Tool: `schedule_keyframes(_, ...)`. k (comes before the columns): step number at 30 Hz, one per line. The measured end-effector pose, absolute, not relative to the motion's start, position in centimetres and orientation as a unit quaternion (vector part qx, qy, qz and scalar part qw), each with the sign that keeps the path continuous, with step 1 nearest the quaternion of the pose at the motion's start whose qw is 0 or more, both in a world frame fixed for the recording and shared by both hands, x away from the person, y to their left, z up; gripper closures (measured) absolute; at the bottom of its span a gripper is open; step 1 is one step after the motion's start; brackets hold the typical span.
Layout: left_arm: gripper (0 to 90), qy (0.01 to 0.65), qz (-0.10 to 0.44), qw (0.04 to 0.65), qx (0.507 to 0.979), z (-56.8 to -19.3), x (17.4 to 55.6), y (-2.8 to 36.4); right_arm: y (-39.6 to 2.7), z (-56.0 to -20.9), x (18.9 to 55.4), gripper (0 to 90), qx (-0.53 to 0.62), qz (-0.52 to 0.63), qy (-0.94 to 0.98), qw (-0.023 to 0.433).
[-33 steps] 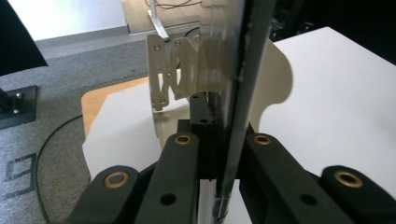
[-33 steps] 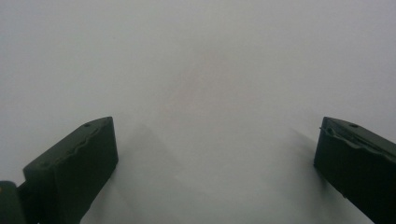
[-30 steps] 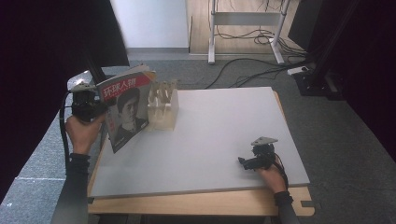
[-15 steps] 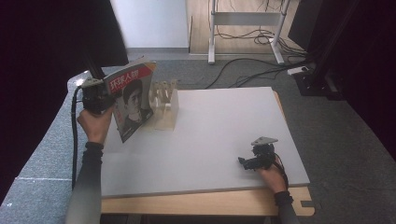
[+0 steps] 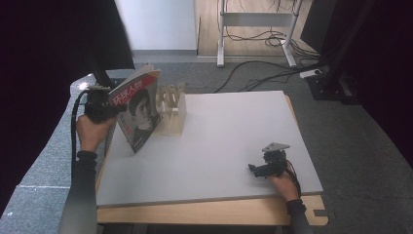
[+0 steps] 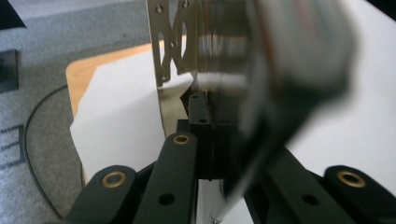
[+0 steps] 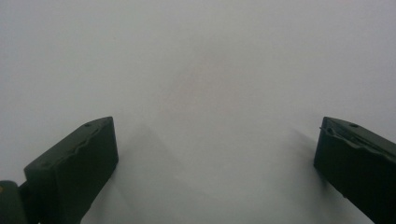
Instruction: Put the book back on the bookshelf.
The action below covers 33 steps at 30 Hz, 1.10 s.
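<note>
A white table (image 5: 219,141) stands on grey carpet, with a magazine held up at its left edge

From the high view, the left gripper (image 5: 104,105) holds a magazine (image 5: 139,109) upright at the table's left edge, just beside a pale wooden rack (image 5: 173,107); the right gripper (image 5: 260,168) rests low on the table near the front right, well apart from both. In the left gripper view, the jaws are pressed together on the blurred magazine (image 6: 280,70), with the rack (image 6: 173,51) behind. In the right gripper view, the right gripper (image 7: 215,154) has its jaws spread wide over bare white table (image 7: 201,70), pinching nothing
</note>
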<state>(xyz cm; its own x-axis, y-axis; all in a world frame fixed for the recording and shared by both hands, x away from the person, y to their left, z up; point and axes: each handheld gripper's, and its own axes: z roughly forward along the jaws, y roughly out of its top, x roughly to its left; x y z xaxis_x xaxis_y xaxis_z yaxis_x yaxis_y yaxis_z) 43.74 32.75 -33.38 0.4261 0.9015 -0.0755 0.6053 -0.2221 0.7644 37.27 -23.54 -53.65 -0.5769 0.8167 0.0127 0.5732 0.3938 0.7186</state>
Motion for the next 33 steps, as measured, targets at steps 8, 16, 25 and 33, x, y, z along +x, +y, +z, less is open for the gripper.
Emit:
schedule_keyframes(8,86.9,0.508,0.211,0.446,0.706,-34.9,44.6,33.0,-23.6,-53.7,37.3,0.0,0.425,0.35,0.817,0.174)
schedule_keyframes(16,83.6,0.516,0.238,0.424,0.705,-35.8,44.5,33.3,-23.6,-53.6,37.3,0.0,0.425,0.35,0.816,0.174)
schedule_keyframes(25,47.7,0.526,0.266,0.424,0.688,-36.3,44.6,33.9,-23.5,-53.6,37.3,0.0,0.425,0.35,0.816,0.175)
schedule_keyframes(33,20.0,0.519,0.25,0.43,0.695,-37.0,44.6,33.8,-23.5,-53.6,37.3,0.0,0.425,0.349,0.817,0.175)
